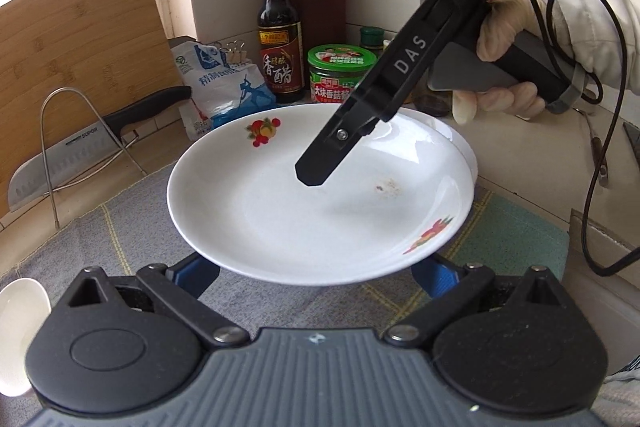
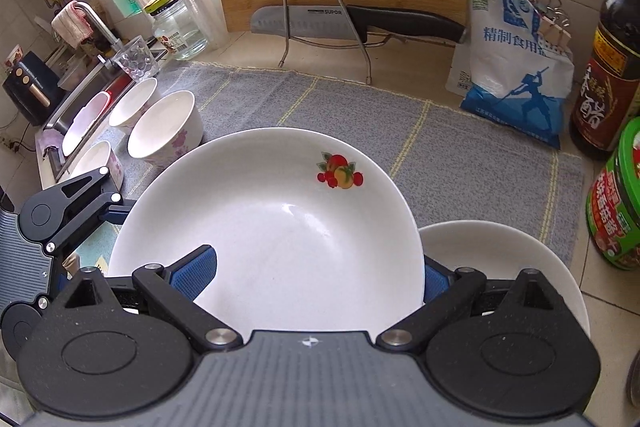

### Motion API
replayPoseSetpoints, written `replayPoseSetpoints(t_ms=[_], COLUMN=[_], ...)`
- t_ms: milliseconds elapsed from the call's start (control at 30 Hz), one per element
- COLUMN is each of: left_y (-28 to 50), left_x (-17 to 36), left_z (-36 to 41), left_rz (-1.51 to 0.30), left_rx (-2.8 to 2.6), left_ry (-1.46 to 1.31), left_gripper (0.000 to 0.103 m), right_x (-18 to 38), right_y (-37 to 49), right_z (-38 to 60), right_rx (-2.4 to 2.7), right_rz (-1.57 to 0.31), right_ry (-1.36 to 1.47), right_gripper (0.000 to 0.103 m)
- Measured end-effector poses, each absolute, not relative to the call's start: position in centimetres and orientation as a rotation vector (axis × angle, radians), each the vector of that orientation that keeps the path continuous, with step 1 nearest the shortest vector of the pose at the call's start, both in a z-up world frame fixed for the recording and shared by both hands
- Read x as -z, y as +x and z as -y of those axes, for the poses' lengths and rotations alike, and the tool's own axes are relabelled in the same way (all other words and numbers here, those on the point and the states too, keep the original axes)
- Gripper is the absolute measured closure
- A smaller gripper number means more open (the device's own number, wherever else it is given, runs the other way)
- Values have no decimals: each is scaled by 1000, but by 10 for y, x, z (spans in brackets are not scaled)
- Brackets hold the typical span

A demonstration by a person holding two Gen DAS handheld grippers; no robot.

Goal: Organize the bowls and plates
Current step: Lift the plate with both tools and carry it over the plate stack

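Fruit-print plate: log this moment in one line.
fruit-print plate: over grey mat, edge overlapping second plate | right gripper: open, fingers straddling its rim | left gripper: open, facing plate

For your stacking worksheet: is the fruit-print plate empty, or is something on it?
Empty of food and dishes. The fruit-print plate shows bare white glaze, with only a small brownish smudge; the right gripper hangs above it.
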State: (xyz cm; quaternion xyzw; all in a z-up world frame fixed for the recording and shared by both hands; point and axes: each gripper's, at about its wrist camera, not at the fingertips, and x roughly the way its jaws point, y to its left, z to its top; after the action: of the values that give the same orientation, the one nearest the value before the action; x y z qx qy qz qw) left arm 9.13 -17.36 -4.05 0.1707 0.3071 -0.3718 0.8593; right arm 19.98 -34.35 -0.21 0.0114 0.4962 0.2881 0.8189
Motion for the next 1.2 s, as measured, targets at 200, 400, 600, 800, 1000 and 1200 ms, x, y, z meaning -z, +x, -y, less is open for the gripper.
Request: replayPoseSetpoints(t_ms=[200,400,600,800,1000,1200], left_y=[95,99,105,108,110,115], left_x=[46,52,57,62,67,70], left_z=[192,208,220,229,237,240], left_rz=[-640,-648,-662,-680,-695,-710], left_rx=[860,927,965,978,970,962], left_ry=[379,400,418,424,429,432], left_gripper=[2,2,2,2,2,2], right_x=[2,7,15,26,35,40], right_y=[181,169,163,164,169,173], right_z=[371,397,412,420,425,426], right_rx=[-536,-469,-429,-413,-410,-412], right_rz=[-1052,-1060,-1073,-1086,-1095,-1103], right_ry=[60,94,121,134,138,129], right_gripper=[1,1,1,1,1,1])
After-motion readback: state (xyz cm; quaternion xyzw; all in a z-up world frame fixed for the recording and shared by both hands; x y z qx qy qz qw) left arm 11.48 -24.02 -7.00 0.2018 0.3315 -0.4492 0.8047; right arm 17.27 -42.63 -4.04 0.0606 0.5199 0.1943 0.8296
